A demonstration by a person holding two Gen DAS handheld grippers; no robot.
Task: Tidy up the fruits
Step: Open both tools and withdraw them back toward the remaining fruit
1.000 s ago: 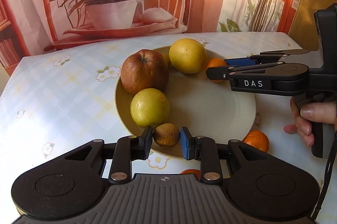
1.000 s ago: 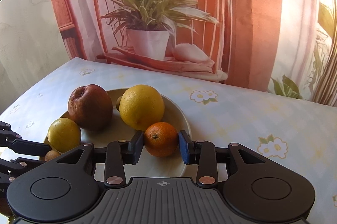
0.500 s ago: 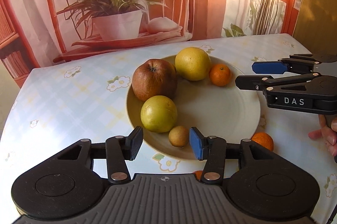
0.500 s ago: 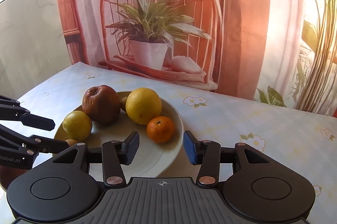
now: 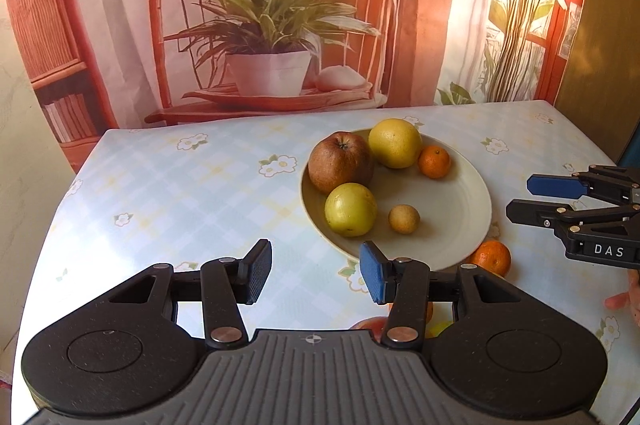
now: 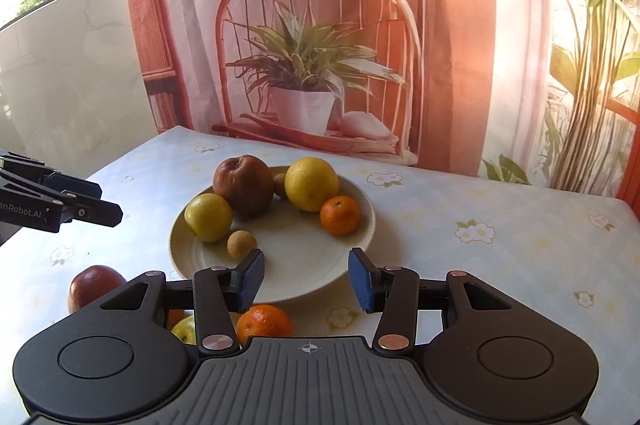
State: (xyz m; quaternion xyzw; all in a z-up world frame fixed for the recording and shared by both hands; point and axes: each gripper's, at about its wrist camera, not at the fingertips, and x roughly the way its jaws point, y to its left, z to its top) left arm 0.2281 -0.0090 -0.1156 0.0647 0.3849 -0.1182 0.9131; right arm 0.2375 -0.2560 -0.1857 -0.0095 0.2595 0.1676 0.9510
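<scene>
Nearest us, the left gripper hangs empty, jaws parted with nothing between the pads, and the right gripper is the same, spread and bare; both have just been opening, and no fruit sits between them now. Just under the right one, off the plate, a loose mandarin sits on the tablecloth, a yellow-green fruit peeking beside it and a red apple further left. These look like the ones left to collect. The mandarin should be light and soft-skinned, so take it across its widest middle and squeeze gently; the apple is heavier, smooth and likely to slip, so a grip square across its belly is wanted. Further on, the cream plate holds a small brown fruit, a yellow-green apple, a second mandarin, then the big brown apple and the large yellow citrus at the back, with another little fruit tucked between those two. Everything round here will roll if nudged, and that is the risk
</scene>
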